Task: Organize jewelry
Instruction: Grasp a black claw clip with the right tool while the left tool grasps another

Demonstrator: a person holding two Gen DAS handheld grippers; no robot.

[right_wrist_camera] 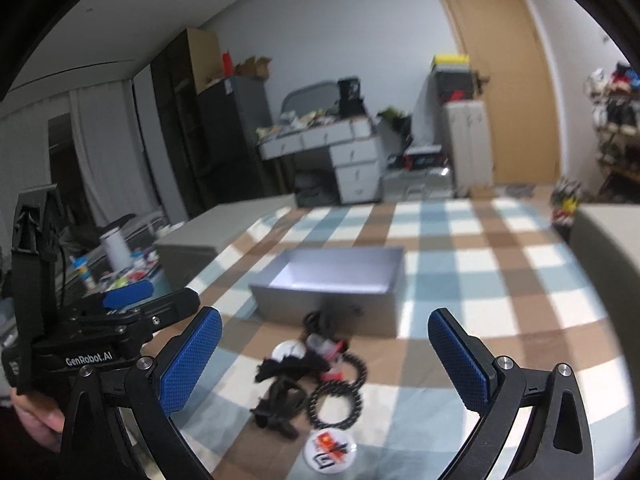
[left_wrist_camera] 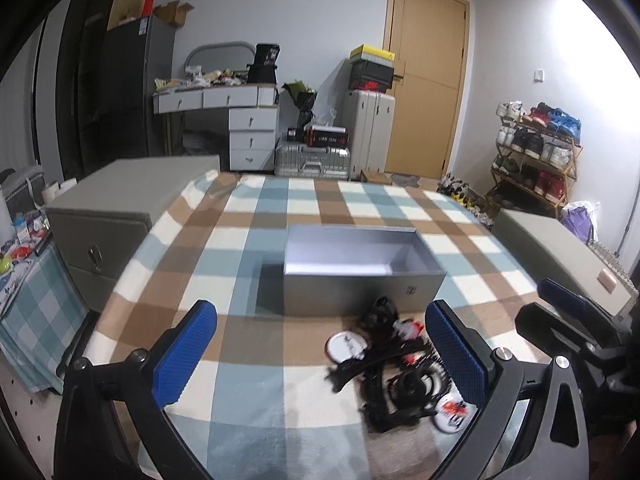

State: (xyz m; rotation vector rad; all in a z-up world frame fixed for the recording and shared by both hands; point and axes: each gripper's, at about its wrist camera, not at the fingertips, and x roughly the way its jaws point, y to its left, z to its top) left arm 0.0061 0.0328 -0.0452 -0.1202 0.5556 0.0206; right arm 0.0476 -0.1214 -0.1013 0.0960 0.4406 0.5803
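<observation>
Jaws on your left gripper and right gripper spread wide, empty. Checked surface bare left of the grey box. Jewelry pile, black beaded loops and round badges, tangled just before the box.

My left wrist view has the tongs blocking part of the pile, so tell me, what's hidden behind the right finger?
Observer: A black beaded bracelet lies there as an open ring, flat on the cloth.
Operator: Anything nearer than it?
Observer: A round white badge with red print, just in front of the ring.
Operator: Are the right tongs holding anything?
Observer: No, they're wide open and empty.
</observation>
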